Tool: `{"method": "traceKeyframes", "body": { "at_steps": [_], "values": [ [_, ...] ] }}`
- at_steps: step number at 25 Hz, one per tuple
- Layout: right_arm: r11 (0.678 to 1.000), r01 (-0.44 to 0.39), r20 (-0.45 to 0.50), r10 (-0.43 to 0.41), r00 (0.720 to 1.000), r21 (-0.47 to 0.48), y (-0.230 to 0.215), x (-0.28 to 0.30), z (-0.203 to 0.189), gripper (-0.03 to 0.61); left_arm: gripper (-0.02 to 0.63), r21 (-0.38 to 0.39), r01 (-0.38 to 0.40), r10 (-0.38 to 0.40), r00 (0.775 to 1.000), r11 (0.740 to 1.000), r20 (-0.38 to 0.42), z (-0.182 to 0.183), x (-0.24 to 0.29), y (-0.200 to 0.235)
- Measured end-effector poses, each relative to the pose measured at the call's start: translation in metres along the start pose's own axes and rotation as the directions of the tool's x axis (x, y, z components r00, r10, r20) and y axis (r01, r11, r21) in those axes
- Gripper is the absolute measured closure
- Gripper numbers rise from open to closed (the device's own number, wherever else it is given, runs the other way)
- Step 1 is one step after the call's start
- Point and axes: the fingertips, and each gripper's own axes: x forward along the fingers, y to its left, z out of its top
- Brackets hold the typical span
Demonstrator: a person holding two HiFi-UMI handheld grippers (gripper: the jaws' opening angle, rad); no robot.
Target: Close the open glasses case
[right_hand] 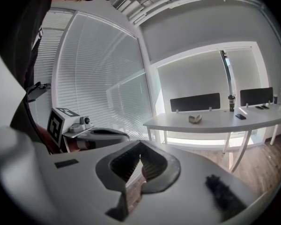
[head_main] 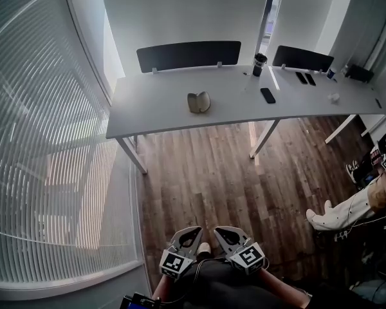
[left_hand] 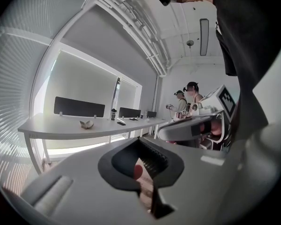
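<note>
Blinds cover the left wall. Low by the person's lap, the left tongs are pressed together on nothing. Far ahead, the open glasses case sits mid-counter. The right tongs, just beside the left, are likewise closed and empty. A phone lies further right.

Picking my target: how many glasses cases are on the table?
1. The open glasses case lies near the middle of the white table, before the left black divider. Far-right items are too small to identify.
</note>
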Motion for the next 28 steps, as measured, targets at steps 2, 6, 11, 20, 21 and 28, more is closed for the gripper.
{"method": "traceKeyframes", "body": {
  "at_steps": [2,6,11,20,21,28],
  "values": [
    [1.0,-0.003,0.0,0.003,1.0,0.001,0.001,0.0,0.0,0.574,0.607,0.034,0.006,-0.005,1.0,0.999,-0.017,-0.003,0.0,-0.004],
    [1.0,-0.009,0.0,0.009,1.0,-0.003,0.005,-0.001,0.0,0.574,0.607,-0.012,0.006,-0.006,1.0,1.0,-0.023,0.005,-0.004,-0.01],
    [1.0,0.014,-0.004,-0.014,1.0,0.0,0.002,-0.003,0.001,0.574,0.607,0.008,-0.017,0.017,1.0,1.0,-0.019,0.0,-0.008,0.001],
    [0.994,0.111,-0.016,-0.111,0.994,-0.006,-0.014,-0.006,0.021,0.574,0.607,-0.037,0.022,-0.023,1.0,0.999,-0.017,0.003,-0.001,0.001],
    [0.992,0.124,-0.028,-0.124,0.992,0.001,-0.018,-0.009,0.018,0.574,0.607,-0.042,0.03,-0.03,0.999,0.999,-0.015,0.001,0.002,0.001],
    [0.985,0.171,-0.021,-0.17,0.985,0.025,-0.053,-0.011,0.01,0.574,0.607,-0.024,0.077,-0.077,0.997,0.997,-0.018,0.004,0.033,0.003]
  ]
}}
